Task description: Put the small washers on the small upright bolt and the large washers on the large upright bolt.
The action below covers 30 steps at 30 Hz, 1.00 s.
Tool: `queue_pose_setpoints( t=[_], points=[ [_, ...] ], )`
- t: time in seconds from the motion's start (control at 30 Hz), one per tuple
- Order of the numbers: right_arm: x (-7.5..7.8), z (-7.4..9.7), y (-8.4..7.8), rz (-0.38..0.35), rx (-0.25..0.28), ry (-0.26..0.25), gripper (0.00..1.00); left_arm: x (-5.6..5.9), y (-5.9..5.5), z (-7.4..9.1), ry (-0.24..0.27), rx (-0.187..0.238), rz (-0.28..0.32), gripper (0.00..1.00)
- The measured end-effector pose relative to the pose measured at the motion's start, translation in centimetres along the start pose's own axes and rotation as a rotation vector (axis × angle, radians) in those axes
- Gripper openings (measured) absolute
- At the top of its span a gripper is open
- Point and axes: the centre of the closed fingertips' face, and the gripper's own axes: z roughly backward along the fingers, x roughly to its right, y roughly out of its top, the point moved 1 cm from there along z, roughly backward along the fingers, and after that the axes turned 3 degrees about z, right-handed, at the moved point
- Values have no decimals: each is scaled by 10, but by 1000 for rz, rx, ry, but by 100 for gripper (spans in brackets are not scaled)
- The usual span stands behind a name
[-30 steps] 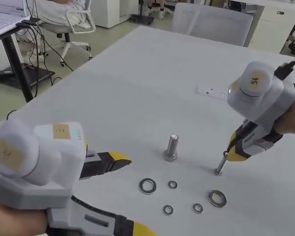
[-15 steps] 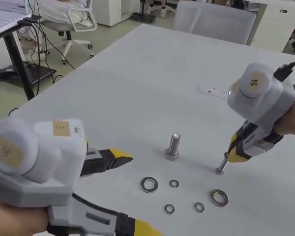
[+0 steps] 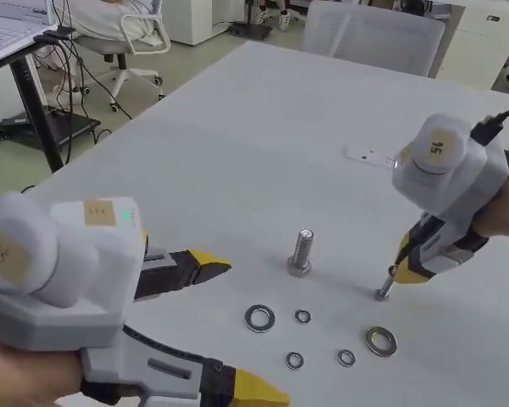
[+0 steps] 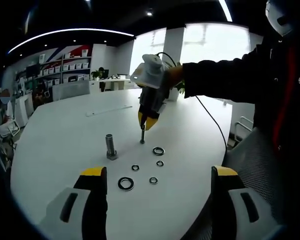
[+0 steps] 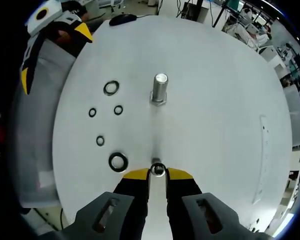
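Reading as "15", tilted and in dark digits, on a round tan sticker (image 3: 439, 146) atop the white housing of the right gripper (image 3: 398, 273) in the head view, though not sharply enough for ruling out another pair of figures. Carrying faint marks, too blurred for reading, on a similar round tan sticker (image 3: 2, 252) at the rounded end of the left gripper (image 3: 231, 329) and on a squarish tan label (image 3: 99, 212) on its top face. Appearing too small for reading on the far wall panels (image 4: 65, 55) in the left gripper view.
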Motion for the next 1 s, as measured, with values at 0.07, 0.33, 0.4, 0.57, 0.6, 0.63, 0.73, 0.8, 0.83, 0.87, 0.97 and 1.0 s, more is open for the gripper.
queue_pose_setpoints(
  t=[0.07,0.33,0.4,0.57,0.6,0.63,0.73,0.8,0.83,0.87,0.97,1.0],
  points=[
    [0,-1,0,0,-1,1,13,0,1,1,2,2,-2,86],
    [0,-3,0,0,-1,5,13,0,8,3,3,16,-8,86],
    [-1,-4,-1,-2,-2,8,13,0,10,3,3,23,-7,86],
    [-2,-6,-1,-2,0,12,13,1,13,3,3,26,-15,86],
    [-1,-6,-1,-2,-2,12,13,1,14,4,4,26,-15,86],
    [-1,-6,-1,-1,-1,10,13,0,15,4,4,27,-19,86],
    [0,-9,-2,-1,-3,14,13,-1,17,5,8,30,-25,86],
    [0,-11,-2,0,-5,16,13,-1,20,6,11,34,-28,86],
    [-1,-11,-2,-1,-5,16,13,-2,22,6,13,37,-31,86],
    [-1,-12,-2,-1,-7,18,13,-2,23,7,13,38,-34,86],
    [-2,-13,-3,-3,-7,20,13,-1,26,6,12,44,-40,86],
    [-2,-14,-3,-3,-7,21,13,-1,27,6,11,45,-42,86]
  ],
)
